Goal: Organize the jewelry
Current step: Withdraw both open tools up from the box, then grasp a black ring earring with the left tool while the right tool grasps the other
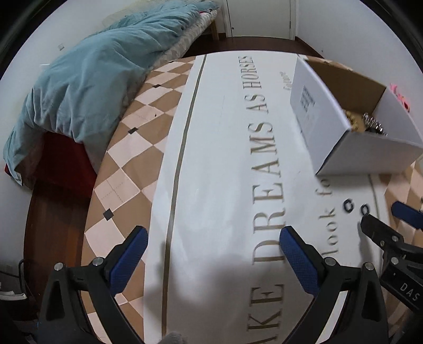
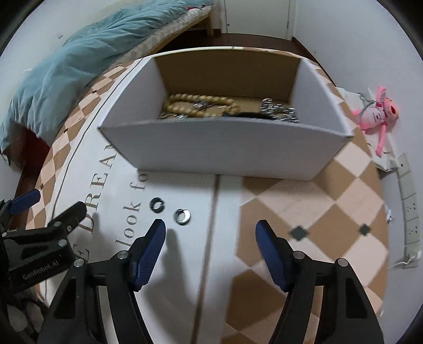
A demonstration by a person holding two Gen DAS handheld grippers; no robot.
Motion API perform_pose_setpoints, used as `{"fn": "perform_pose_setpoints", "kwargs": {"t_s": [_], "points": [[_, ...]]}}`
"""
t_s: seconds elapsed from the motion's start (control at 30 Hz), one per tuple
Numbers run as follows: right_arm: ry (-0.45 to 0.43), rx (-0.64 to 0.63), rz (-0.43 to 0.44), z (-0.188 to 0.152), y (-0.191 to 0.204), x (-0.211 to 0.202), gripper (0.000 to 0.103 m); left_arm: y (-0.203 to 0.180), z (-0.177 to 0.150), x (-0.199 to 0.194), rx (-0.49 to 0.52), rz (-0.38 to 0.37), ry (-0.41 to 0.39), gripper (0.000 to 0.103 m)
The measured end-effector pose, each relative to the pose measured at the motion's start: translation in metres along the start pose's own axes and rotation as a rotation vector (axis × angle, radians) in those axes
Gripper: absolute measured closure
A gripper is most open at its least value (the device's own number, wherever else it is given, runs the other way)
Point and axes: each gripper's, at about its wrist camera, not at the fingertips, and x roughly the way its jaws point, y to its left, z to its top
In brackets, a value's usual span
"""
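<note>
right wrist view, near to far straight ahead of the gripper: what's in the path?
Right gripper, open → two small dark metal rings on the white printed cloth (silver-lined ring, then black ring) → white cardboard box → tan wooden bead bracelet inside it → white door.

Two handheld grippers of identical build: the left gripper (image 1: 212,239) and the right gripper (image 2: 210,231) each carry two black plastic fingers tipped with blue, finely textured pads (image 2: 152,254). Round silver screws (image 2: 123,254) mark the pivot joints on each black triangular finger arm. In the right wrist view, the left gripper's black body bears the white lettering "GenRobot.AI" (image 2: 39,270); in the left wrist view, the right gripper's body shows the white letters "DAS" (image 1: 409,291).
</note>
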Motion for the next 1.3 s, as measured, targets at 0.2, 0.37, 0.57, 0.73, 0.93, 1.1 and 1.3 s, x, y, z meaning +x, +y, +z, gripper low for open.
{"fn": "perform_pose_setpoints", "kwargs": {"t_s": [0.2, 0.37, 0.57, 0.73, 0.93, 1.1, 1.3], "points": [[-0.068, -0.054, -0.038, -0.002, 0.018, 0.001, 0.064, 0.006, 0.001, 0.007, -0.005, -0.010, 0.005, 0.001], [-0.075, -0.046, -0.038, 0.001, 0.014, -0.001, 0.090, 0.002, 0.001, 0.001, -0.009, -0.027, -0.002, 0.001], [-0.087, 0.070, -0.029, -0.002, -0.023, -0.017, 0.090, -0.031, 0.009, -0.011, -0.006, -0.107, -0.029, 0.002], [-0.083, 0.153, -0.065, -0.005, -0.059, -0.024, 0.090, -0.072, 0.012, -0.011, 0.025, -0.143, -0.040, 0.002], [-0.079, 0.202, -0.098, -0.009, -0.088, -0.029, 0.090, -0.099, 0.011, -0.012, 0.059, -0.124, -0.055, 0.026], [-0.085, 0.220, -0.098, -0.011, -0.094, -0.032, 0.090, -0.106, 0.011, -0.010, 0.056, -0.113, -0.059, 0.052], [-0.088, 0.235, -0.097, -0.011, -0.097, -0.033, 0.090, -0.111, 0.014, -0.009, 0.080, -0.126, -0.066, 0.094]]}}
